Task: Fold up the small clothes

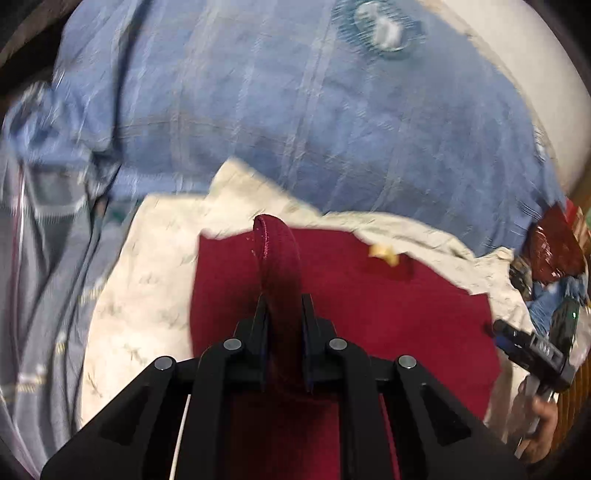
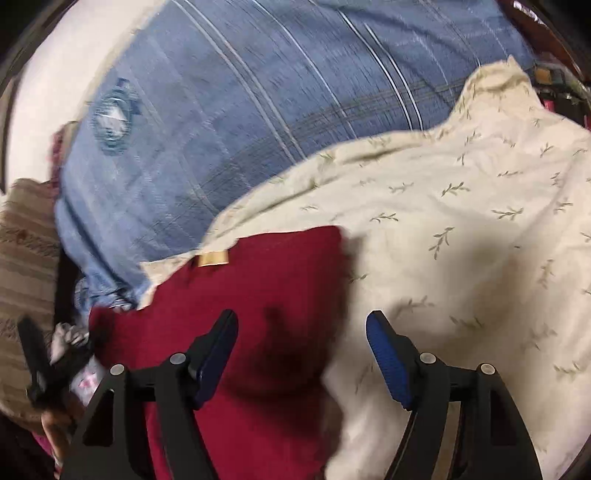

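Note:
A dark red garment [image 1: 369, 302] lies flat on a cream leaf-print cloth [image 1: 147, 280]. My left gripper [image 1: 284, 300] is shut on a raised fold of its hemmed edge [image 1: 275, 251], which loops up between the pads. A small yellow tag [image 1: 384, 254] sits near the garment's far edge. In the right wrist view my right gripper [image 2: 301, 334] stands open just above the red garment's [image 2: 266, 295] right side. Its left finger [image 2: 216, 350] is over the red fabric and its blue-padded right finger [image 2: 388, 362] over the cream cloth [image 2: 461, 221]. Nothing is between its pads.
A blue striped sheet [image 1: 295, 110] covers the bed behind the cloths, with a worn patch [image 1: 384, 29]. A beige striped cushion [image 2: 26, 240] lies at the left. Crumpled clutter and a red foil packet [image 1: 550, 243] sit at the right edge. A hand [image 1: 543, 417] holds the right gripper.

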The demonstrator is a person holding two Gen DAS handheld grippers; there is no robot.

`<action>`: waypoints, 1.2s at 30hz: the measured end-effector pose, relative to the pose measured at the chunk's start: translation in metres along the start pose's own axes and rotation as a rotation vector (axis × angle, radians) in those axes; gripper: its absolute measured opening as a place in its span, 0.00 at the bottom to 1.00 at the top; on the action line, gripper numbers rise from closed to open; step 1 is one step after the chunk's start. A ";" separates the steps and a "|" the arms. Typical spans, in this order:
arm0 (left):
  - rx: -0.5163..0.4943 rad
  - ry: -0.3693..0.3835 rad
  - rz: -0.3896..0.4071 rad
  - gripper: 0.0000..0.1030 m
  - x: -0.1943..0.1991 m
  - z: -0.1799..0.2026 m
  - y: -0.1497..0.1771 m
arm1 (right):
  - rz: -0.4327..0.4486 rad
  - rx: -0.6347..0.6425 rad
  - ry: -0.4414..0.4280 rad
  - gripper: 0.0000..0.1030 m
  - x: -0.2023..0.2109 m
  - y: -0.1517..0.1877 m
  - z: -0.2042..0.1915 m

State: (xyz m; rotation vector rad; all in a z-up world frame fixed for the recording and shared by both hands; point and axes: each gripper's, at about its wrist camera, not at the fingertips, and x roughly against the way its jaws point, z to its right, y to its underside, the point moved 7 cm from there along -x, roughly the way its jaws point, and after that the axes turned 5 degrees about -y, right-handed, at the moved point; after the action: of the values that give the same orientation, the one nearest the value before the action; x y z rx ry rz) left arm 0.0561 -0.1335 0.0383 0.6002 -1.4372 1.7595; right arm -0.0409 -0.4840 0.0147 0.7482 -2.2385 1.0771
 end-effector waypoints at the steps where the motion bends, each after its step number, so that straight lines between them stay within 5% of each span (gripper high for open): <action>1: 0.029 0.007 -0.018 0.11 -0.007 -0.005 0.005 | -0.027 -0.010 -0.001 0.73 -0.011 -0.004 0.001; 2: 0.046 0.010 -0.030 0.11 -0.012 -0.010 0.007 | -0.058 -0.008 -0.012 0.70 -0.021 -0.006 -0.001; 4: 0.056 0.017 -0.037 0.11 -0.017 -0.011 0.007 | -0.114 0.045 -0.020 0.18 -0.039 -0.012 -0.009; 8: 0.011 0.002 -0.017 0.11 -0.014 -0.003 0.006 | -0.036 0.208 0.054 0.11 -0.028 -0.032 -0.032; 11: -0.008 -0.054 -0.057 0.14 -0.025 -0.005 0.021 | -0.039 0.223 0.125 0.12 -0.034 -0.032 -0.020; 15: 0.021 -0.059 -0.070 0.18 -0.029 -0.011 0.027 | -0.030 0.113 0.140 0.34 -0.024 -0.023 0.000; 18: 0.028 -0.073 -0.051 0.25 -0.024 -0.014 0.026 | 0.001 0.203 0.148 0.34 0.010 -0.018 -0.026; 22: 0.003 -0.097 -0.040 0.29 -0.025 -0.011 0.028 | -0.089 0.357 0.148 0.40 0.014 0.024 -0.057; 26: -0.029 -0.058 -0.056 0.60 -0.024 -0.002 0.033 | -0.136 0.388 0.319 0.35 -0.004 0.045 -0.017; 29: -0.059 -0.067 -0.054 0.69 -0.007 -0.002 0.038 | -0.099 0.283 0.249 0.33 0.020 0.036 -0.011; 32: -0.028 -0.052 -0.051 0.73 0.014 -0.012 0.048 | -0.014 0.321 0.264 0.46 0.051 0.037 -0.023; 34: 0.031 -0.021 -0.057 0.75 0.023 -0.022 0.060 | -0.037 0.294 0.170 0.62 0.055 0.047 -0.024; 36: 0.060 -0.023 -0.073 0.75 0.028 -0.031 0.075 | -0.075 0.262 0.140 0.62 0.047 0.056 -0.021</action>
State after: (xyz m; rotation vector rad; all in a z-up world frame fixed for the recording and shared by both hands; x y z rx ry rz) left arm -0.0168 -0.1016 0.0069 0.6986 -1.3650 1.7483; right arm -0.1070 -0.4492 0.0286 0.8286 -1.9598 1.3591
